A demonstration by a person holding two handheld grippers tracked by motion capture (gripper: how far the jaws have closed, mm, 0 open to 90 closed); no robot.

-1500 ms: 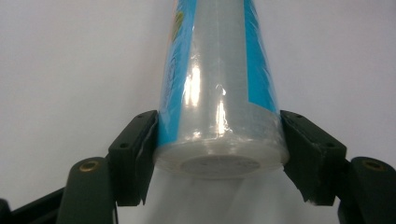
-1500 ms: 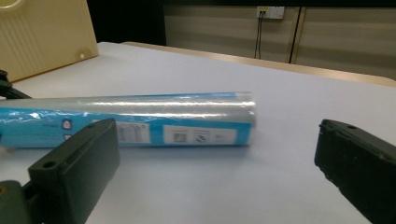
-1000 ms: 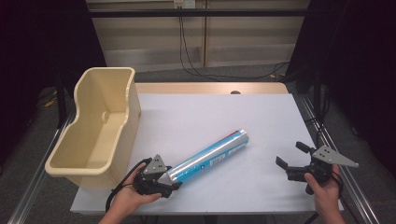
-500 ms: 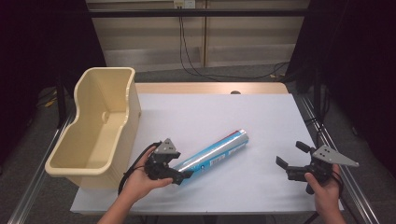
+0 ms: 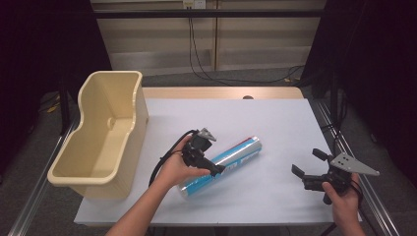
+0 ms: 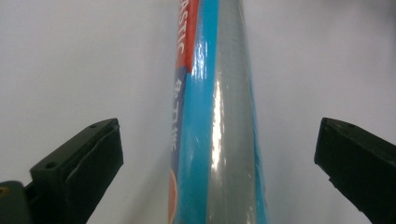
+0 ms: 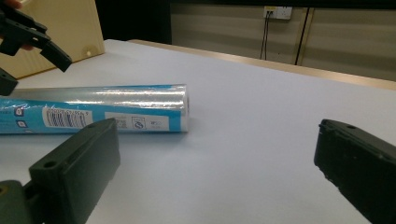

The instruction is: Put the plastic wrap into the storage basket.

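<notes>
roll (image 5: 223, 163) lying slantwise on white tabletop (image 5: 275, 123), near its front middle, shiny wrap with blue and red print. left gripper (image 5: 210, 166) poised above roll's near half, fingers (image 6: 77, 168) just opened wide, one either side of roll with clear gaps, nothing gripped. right gripper (image 5: 307, 176) at front right of tabletop, well apart from roll, fingers (image 7: 77, 170) spread wide with nothing between, aimed across at roll's end. beige bin (image 5: 98, 142) at left edge of tabletop, apart from roll.
</notes>
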